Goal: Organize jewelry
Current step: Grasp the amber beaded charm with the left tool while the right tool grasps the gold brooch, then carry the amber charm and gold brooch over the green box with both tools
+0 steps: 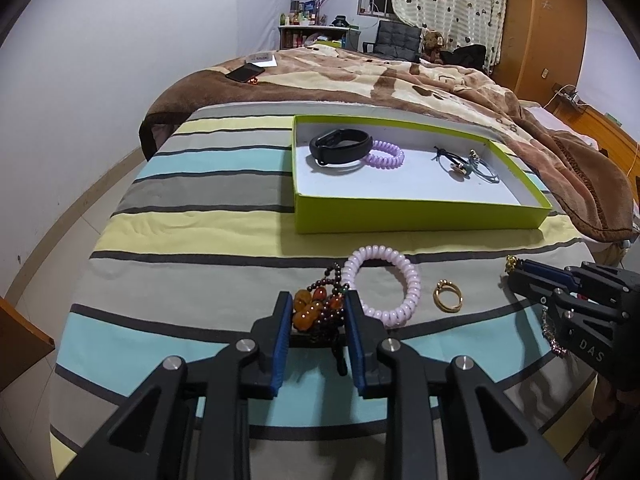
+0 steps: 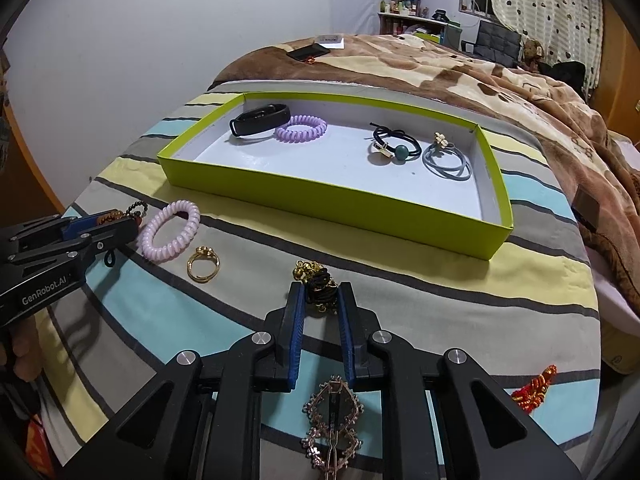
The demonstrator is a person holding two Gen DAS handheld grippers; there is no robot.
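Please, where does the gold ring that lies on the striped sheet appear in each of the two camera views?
Left wrist view: the gold ring lies lower right of centre, right of the pale pink spiral bracelet.
Right wrist view: the ring lies left of centre, just below and right of that bracelet.
Shared landmark: the green box, beyond the ring in both.

Both views are evenly and fairly brightly lit by indoor light from above, with a cool cast on the walls. Soft shadows fall toward the camera under the green tray (image 1: 420, 216) and the fingers (image 1: 280, 340) on the bed (image 1: 200, 236), and small glints show on the metal screws. Strong fisheye bending curves the bed's edge and walls, dark vignetting fills the corners, and focus stays fairly sharp throughout.
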